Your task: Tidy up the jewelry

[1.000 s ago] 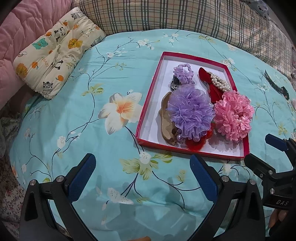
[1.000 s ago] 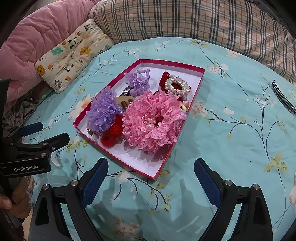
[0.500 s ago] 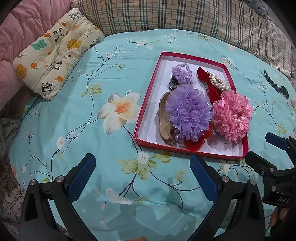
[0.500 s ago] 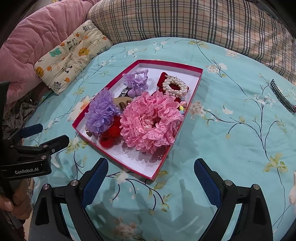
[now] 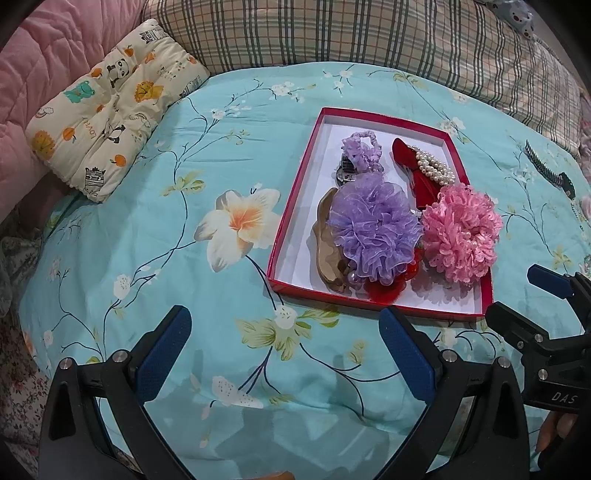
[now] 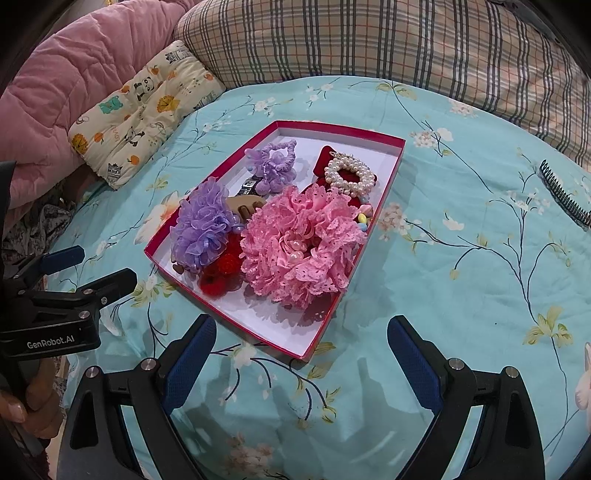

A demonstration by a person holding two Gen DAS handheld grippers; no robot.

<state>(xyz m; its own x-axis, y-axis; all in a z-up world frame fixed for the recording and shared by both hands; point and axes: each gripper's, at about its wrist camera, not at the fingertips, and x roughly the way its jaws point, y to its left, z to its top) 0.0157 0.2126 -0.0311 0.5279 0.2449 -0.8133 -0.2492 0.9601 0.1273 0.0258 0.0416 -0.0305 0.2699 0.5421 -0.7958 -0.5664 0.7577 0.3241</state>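
A red-rimmed white tray lies on the teal floral bedspread. In it are a large pink scrunchie, a large purple scrunchie, a small purple scrunchie, a pearl ring on a red piece, a tan hair claw and a red scrunchie. My left gripper is open and empty in front of the tray. My right gripper is open and empty at the tray's near corner.
A black comb lies on the bedspread to the right of the tray. A cartoon-print cushion, a pink quilt and a plaid pillow line the back.
Both views have shifted only slightly relative to the tray. Both grippers stay open and empty; nothing in the tray has moved.
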